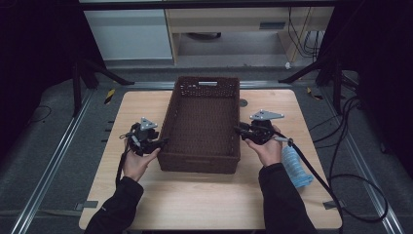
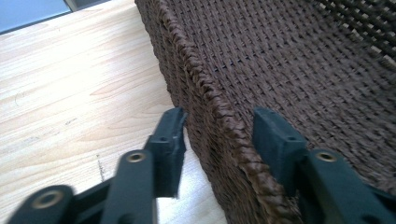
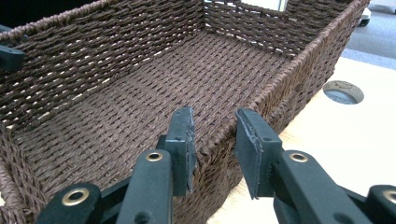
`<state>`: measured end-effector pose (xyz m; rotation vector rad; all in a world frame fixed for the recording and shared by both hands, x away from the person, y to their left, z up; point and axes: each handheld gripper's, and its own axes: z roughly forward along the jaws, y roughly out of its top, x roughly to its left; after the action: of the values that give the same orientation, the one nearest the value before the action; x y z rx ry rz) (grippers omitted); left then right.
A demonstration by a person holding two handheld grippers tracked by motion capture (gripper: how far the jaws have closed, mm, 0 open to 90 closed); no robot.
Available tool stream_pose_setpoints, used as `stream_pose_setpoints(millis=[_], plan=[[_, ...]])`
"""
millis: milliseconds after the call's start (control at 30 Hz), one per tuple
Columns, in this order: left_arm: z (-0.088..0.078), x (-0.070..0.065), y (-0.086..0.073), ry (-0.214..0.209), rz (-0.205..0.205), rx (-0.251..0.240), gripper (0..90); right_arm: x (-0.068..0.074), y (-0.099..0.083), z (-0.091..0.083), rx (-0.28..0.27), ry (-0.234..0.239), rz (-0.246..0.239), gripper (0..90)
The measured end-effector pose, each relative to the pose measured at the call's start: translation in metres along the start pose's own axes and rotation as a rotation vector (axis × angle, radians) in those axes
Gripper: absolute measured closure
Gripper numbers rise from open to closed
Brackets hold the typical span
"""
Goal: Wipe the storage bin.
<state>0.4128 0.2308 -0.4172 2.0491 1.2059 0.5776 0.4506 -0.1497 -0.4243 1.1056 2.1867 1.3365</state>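
Woven brown wicker, the basket sits empty at the middle of our bench. At its left wall our left tool straddles the rim, jaws apart with a gap on each side, so nothing is gripped there. At the right wall our right tool also brackets the rim, its jaws narrower but not yet pressing. We judge both tools placed and the grip and any move of the basket still ahead. A blue ribbed thing lies near our right wrist.
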Motion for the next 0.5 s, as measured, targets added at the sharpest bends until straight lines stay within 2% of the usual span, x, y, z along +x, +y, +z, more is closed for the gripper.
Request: stream_pose_setpoints(millis=[67, 200, 267, 400, 433, 500], plan=[[-0.003, -0.002, 0.0, -0.003, 0.006, -0.004, 49.5, 0.001, 0.0, -0.001, -0.003, -0.003, -0.009, 68.0], [-0.013, -0.006, -0.001, -0.001, 0.017, -0.025, 48.1, 0.003, -0.001, -0.004, 0.0, -0.004, -0.026, 70.6], [-0.017, -0.007, -0.003, -0.003, 0.018, -0.021, 48.7, 0.006, -0.002, -0.007, 0.002, 0.002, -0.035, 71.1], [-0.02, -0.009, -0.016, -0.02, -0.001, -0.001, 60.0, 0.014, -0.005, -0.014, 0.01, 0.006, -0.049, 70.3], [-0.02, -0.007, -0.019, -0.035, -0.013, -0.007, 63.1, 0.015, -0.006, -0.015, 0.012, 0.01, -0.048, 70.0], [-0.021, -0.006, -0.02, -0.036, -0.022, -0.009, 67.7, 0.017, -0.005, -0.017, 0.023, 0.032, -0.04, 68.8]])
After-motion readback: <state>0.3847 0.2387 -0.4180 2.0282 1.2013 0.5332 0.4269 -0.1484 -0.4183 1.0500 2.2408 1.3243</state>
